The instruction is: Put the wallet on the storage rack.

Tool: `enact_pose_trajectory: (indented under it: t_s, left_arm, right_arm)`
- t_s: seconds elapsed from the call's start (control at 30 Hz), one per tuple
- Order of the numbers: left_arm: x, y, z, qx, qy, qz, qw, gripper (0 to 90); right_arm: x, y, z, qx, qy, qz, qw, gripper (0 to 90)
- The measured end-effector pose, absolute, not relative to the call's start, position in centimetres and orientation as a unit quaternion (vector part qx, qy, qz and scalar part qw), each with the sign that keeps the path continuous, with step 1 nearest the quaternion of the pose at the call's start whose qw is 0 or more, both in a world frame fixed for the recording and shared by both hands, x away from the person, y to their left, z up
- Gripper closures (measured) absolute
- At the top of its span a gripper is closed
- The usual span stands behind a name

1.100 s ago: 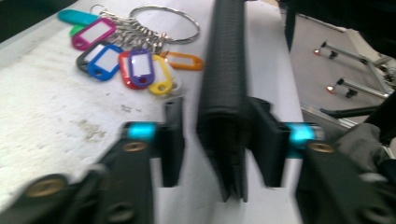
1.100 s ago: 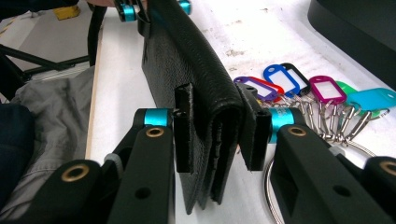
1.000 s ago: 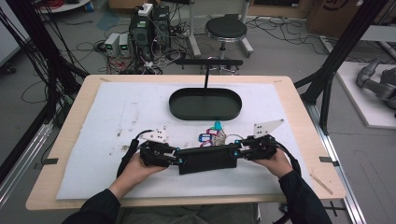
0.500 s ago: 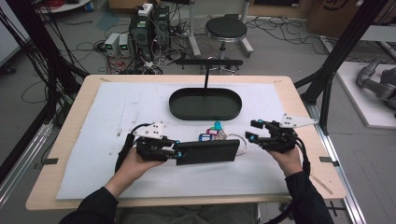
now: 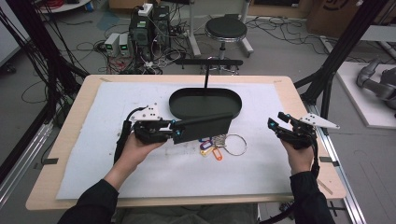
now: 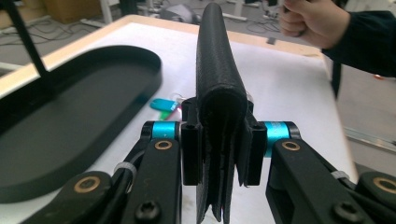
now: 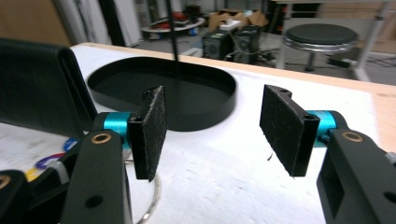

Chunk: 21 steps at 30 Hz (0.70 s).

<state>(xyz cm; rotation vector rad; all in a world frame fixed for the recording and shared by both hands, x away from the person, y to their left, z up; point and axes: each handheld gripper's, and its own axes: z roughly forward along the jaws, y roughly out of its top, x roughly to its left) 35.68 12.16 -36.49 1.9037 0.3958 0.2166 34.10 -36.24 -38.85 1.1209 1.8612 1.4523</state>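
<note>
The black folded case (image 6: 220,93) runs below the bottom edge of the left gripper view, so its lower end cannot be seen. In the high view it covers part of the key bundle (image 5: 211,148), whose coloured tags are too small to tell apart. The black tray (image 6: 70,121) is cut by the left edge.

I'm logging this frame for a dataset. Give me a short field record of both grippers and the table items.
left gripper: shut on black wallet, held clear of the mat
right gripper: open, empty, at the table's right side
oval black tray: behind the wallet, with an upright post
keys with coloured tags: on the white mat, below the wallet, beside a metal ring
</note>
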Motion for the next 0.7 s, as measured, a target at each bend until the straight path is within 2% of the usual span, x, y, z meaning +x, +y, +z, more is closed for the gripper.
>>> enact_pose_trajectory:
  t_s: [0.37,0.7]
  left_arm:
    - [39.1,10.5,-36.0,0.793,0.213,0.153,0.549,74.9]
    - [42.5,8.7,-36.2,0.791,0.221,0.175,0.543,75.0]
  right_arm:
    - [34.2,-36.7,-39.3,0.444,0.679,0.511,0.285,42.0]
    - [34.3,-36.4,-39.5,0.44,0.687,0.503,0.287,42.0]
